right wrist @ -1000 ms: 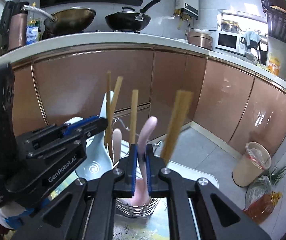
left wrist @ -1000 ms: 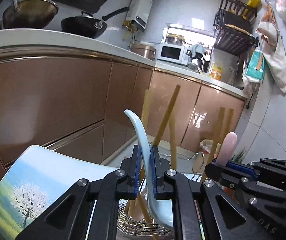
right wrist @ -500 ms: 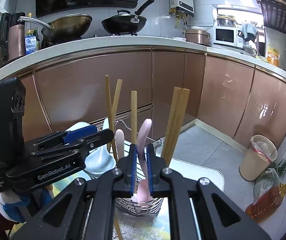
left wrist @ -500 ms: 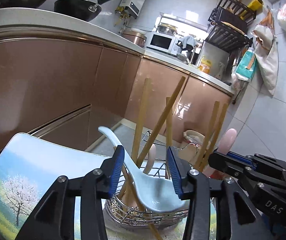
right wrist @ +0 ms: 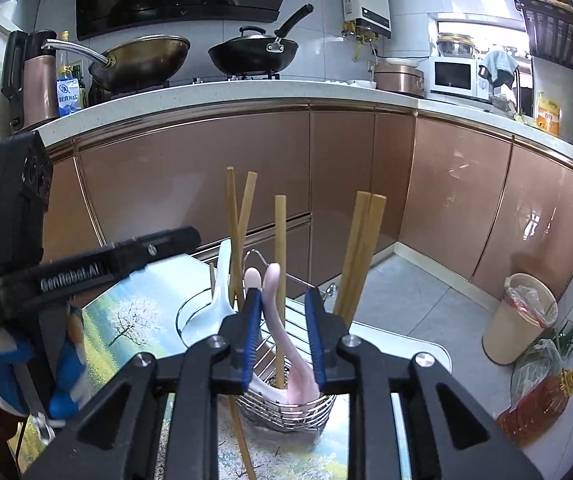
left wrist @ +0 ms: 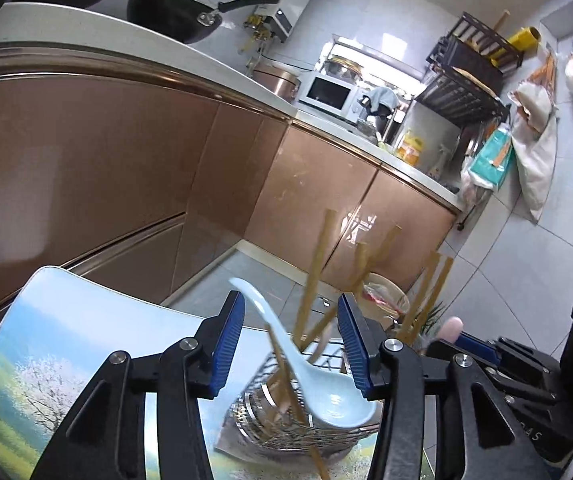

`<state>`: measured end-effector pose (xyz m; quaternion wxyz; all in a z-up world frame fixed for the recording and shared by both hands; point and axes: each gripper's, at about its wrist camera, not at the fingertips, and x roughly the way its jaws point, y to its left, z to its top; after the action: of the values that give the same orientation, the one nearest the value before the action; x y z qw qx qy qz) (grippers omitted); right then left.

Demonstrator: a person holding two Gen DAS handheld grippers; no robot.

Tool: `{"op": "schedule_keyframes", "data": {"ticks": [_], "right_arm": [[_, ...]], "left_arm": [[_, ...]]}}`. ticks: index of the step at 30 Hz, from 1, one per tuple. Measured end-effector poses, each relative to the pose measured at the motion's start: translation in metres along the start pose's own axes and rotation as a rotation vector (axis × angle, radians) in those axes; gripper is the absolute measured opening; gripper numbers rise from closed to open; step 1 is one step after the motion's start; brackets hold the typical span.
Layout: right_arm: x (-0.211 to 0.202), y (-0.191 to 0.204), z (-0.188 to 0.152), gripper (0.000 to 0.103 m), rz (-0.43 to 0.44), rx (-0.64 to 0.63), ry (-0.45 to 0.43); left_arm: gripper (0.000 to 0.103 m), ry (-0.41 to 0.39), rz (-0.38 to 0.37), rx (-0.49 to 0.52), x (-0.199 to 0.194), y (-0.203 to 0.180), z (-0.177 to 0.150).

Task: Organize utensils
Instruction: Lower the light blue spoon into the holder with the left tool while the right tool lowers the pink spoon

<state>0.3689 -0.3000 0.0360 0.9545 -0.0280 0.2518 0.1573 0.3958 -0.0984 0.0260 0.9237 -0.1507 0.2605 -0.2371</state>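
A wire utensil holder (left wrist: pixel 278 420) (right wrist: pixel 286 408) stands on the picture-printed table (left wrist: pixel 46 380). It holds several wooden chopsticks (left wrist: pixel 314 280) (right wrist: pixel 280 264), a light blue spoon (left wrist: pixel 306 372) (right wrist: pixel 218 300) and a pink spoon (right wrist: pixel 286 332). My left gripper (left wrist: pixel 290 344) is open, its jaws wide on either side of the blue spoon's handle, apart from it. My right gripper (right wrist: pixel 282 340) is open around the pink spoon, whose handle leans by the left pad. The right gripper's body shows in the left wrist view (left wrist: pixel 506 372).
Copper-coloured kitchen cabinets (right wrist: pixel 346 184) run behind the table under a white counter with woks (right wrist: pixel 254 52) and a microwave (right wrist: pixel 450 76). A bin (right wrist: pixel 522 316) and an oil bottle (right wrist: pixel 534 404) stand on the floor at right. A loose chopstick (right wrist: pixel 242 440) lies beside the holder.
Both grippers have let go: the left opened off the blue spoon, which now rests in the holder, then the right opened off the pink spoon. Both have drawn back a little.
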Motion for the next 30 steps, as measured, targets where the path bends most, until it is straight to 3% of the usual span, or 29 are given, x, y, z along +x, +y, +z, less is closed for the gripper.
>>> {"op": "schedule_keyframes", "data": {"ticks": [6, 9, 12, 19, 20, 26, 30], "right_arm": [[-0.013, -0.003, -0.004, 0.022, 0.003, 0.018, -0.012], [-0.022, -0.007, -0.007, 0.022, 0.001, 0.029, -0.022], [-0.032, -0.012, -0.009, 0.022, -0.006, 0.036, -0.031], [-0.043, -0.023, -0.015, 0.022, -0.017, 0.064, -0.040], [-0.044, -0.025, -0.015, 0.022, -0.018, 0.068, -0.040], [-0.046, -0.028, -0.018, 0.024, -0.019, 0.075, -0.039], [-0.041, -0.028, -0.017, 0.027, -0.007, 0.078, -0.036]], "left_arm": [[0.047, 0.072, -0.109, -0.227, 0.018, 0.045, 0.006], [0.047, 0.124, -0.214, -0.387, 0.037, 0.070, 0.004], [0.047, 0.158, -0.286, -0.470, 0.051, 0.080, 0.003], [0.047, 0.233, -0.324, -0.539, 0.078, 0.083, -0.003], [0.044, 0.234, -0.329, -0.551, 0.079, 0.085, -0.004], [0.010, 0.229, -0.380, -0.571, 0.085, 0.082, -0.003], [0.010, 0.201, -0.373, -0.530, 0.077, 0.076, 0.000]]}}
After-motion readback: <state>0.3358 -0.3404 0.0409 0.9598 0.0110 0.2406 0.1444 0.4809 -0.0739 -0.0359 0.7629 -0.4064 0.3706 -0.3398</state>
